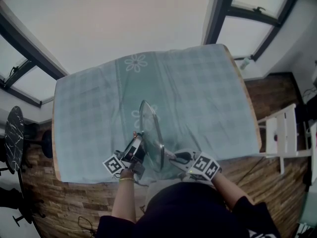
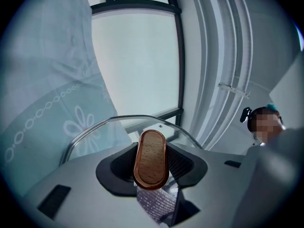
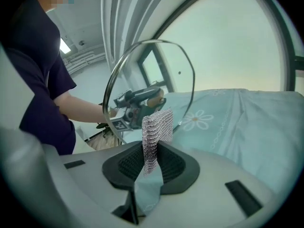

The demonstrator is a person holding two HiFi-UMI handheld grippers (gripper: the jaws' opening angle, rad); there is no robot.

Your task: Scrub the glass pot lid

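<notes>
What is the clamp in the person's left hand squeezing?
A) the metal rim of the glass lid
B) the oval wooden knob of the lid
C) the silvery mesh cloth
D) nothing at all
B: in the left gripper view, the left gripper has its jaws shut on the oval wooden knob of the round glass pot lid, while the silvery mesh scrubbing cloth is pinched in the right gripper.

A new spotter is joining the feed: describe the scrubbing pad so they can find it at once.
Find the table under the pale green checked cloth; at its near edge the left gripper holds a glass lid on edge by its wooden knob. Facing the lid, the right gripper pinches a strip of mesh. It is the only silvery, woven thing there.
</notes>
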